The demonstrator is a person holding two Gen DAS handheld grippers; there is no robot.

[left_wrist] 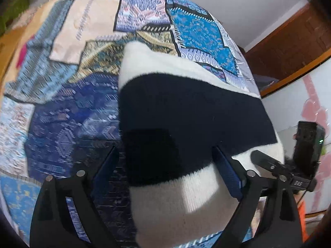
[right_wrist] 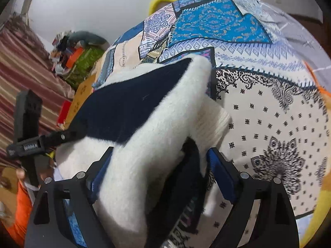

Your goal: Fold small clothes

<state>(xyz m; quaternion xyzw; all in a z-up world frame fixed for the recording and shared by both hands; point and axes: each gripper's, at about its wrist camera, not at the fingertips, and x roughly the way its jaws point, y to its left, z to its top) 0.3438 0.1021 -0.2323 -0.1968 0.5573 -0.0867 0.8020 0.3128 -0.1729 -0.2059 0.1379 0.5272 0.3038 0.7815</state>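
- The black-and-white knitted garment (left_wrist: 186, 113) lies on the patchwork bedspread (left_wrist: 62, 107), partly folded, with a doubled edge that stands up in the right wrist view (right_wrist: 144, 124).
- The left tool (left_wrist: 165, 165) has its jaws wide. The cloth sits between the blue pads (left_wrist: 229, 175), and the pads do not appear to press on it.
- The right tool (right_wrist: 159, 165) is also wide, with a thick bunch of the knit between its pads (right_wrist: 219, 175) and apparently loose. No earlier picture is given, so judge the grip from this alone.
- The step in hand looks like laying down a fold and letting go.
- To do it well, draw each tool straight back along its fingers, so the fuzzy knit does not snag on a pad and pull the fold open.
- Keep the two tools level with each other, so the folded edge stays straight.
- Risk: the raised edge near the right tool may flop over. Press it flat before the next fold.
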